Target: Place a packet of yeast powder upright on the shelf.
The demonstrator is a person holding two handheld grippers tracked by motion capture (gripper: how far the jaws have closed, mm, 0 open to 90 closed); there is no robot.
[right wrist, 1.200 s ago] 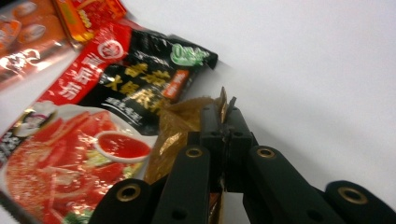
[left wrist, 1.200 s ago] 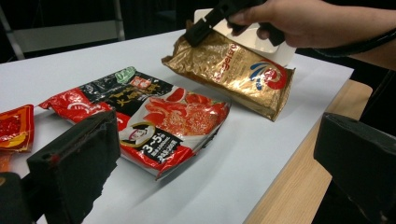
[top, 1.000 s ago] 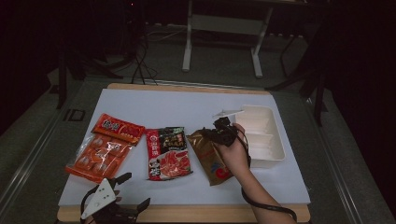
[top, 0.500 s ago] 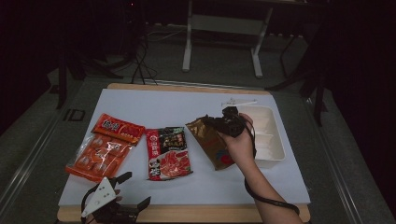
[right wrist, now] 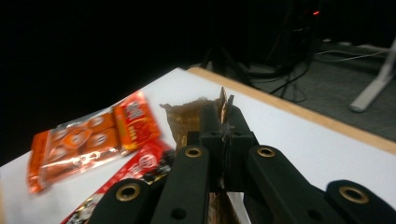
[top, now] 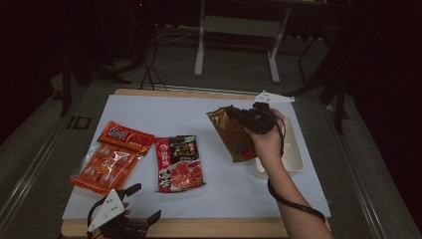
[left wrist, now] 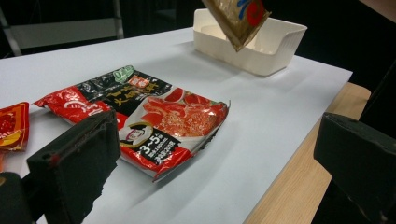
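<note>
Fingers (right wrist: 223, 122) of the right gripper (top: 238, 115) pinch the brown pouch's (top: 230, 135) top edge, right of centre, above the bin (top: 297, 158); so thin a hold could slip. Left gripper's (top: 142, 205) fingers gape wide, lower left.

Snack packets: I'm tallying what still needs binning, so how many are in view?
3: a brown foil packet held in the right claw, a red-and-black packet mid-table, and an orange packet at left.

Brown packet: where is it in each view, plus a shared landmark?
High view: brown packet right of centre, beside the white tray.
Left gripper view: its lower corner hangs at top, before the tray.
Right gripper view: centre, pinched at its top edge.
Landmark: red-and-black packet.
</note>
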